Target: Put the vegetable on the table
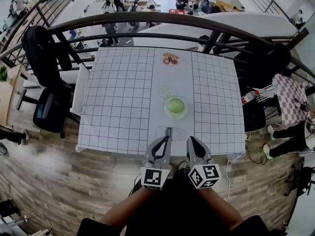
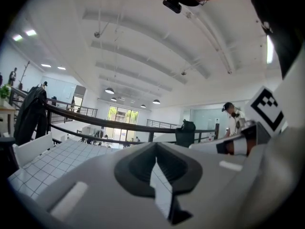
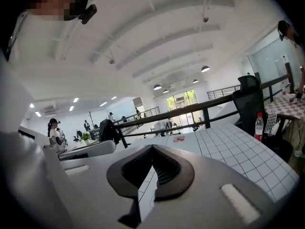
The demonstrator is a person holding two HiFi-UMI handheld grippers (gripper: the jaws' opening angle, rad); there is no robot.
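**Both jaws closed and empty at the bench's near edge**

I had two grey plastic grippers side by side over the near edge, the left gripper (image 1: 166, 138) beside the right gripper (image 1: 190, 139). Each pair of jaws sat together, dark ribbed pads leaving only a thin slit, with nothing between them. One round, pale-green vegetable (image 1: 175, 104) lay in a shallow round dish (image 1: 175, 116) on the plain middle strip of the grid-clothed bench (image 1: 118, 102), ahead of the jaws. One small plate (image 1: 170, 59) of brown pieces stood near the far edge, before a curved dark railing (image 1: 147, 18)
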